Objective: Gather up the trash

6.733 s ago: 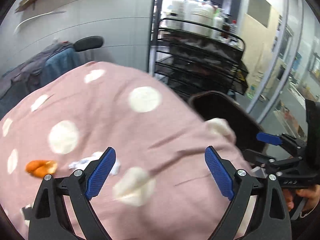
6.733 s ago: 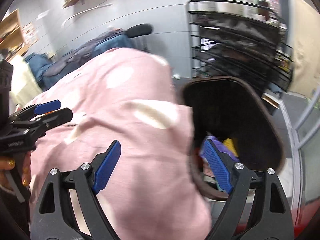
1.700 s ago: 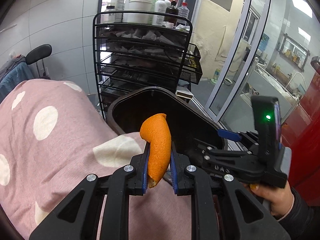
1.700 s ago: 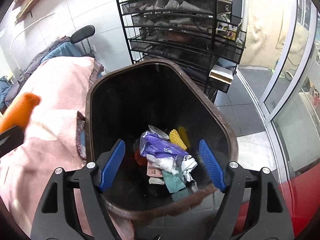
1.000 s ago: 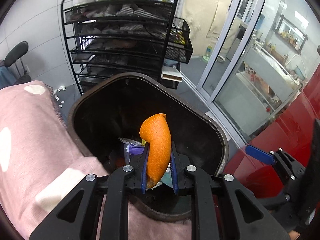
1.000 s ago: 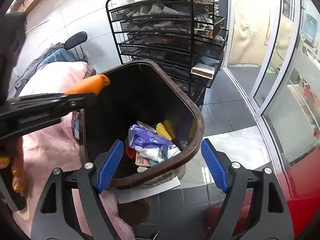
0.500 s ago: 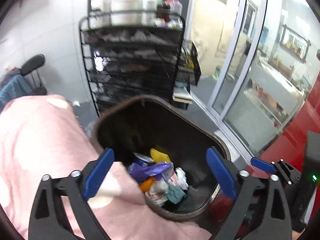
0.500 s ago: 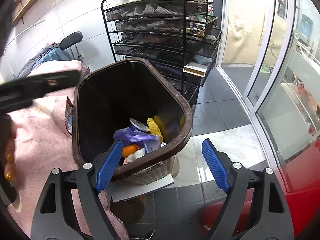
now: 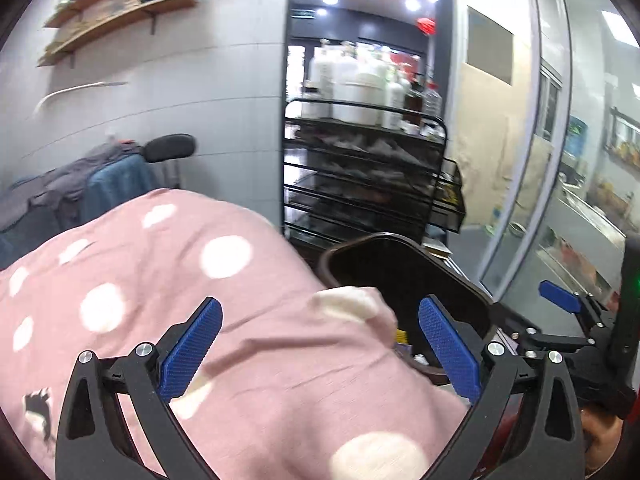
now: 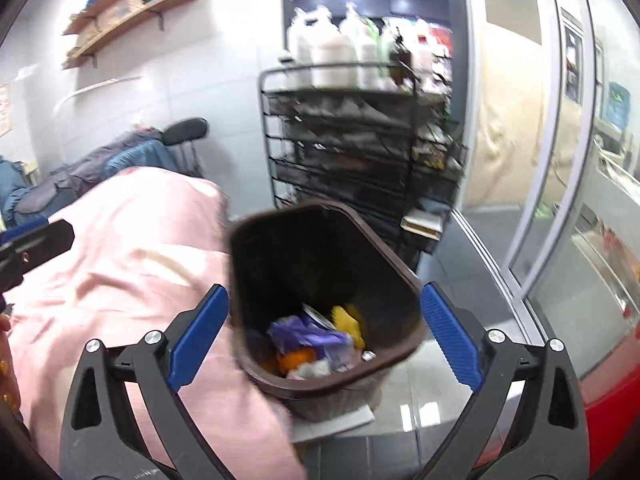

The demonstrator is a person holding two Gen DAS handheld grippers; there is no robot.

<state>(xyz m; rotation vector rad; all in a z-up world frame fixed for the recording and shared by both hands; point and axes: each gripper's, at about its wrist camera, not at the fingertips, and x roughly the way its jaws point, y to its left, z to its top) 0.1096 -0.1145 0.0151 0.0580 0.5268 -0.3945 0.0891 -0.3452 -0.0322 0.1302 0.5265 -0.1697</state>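
Orange peel, bright and curled, lies in the dark brown bin among purple and yellow litter, at six o'clock of its opening; left hand-held gripper stands wide apart, empty; right hand-held gripper is opening, empty.

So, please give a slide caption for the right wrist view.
Open right gripper above brown trash bin holding orange peel and wrappers, beside pink cloth.
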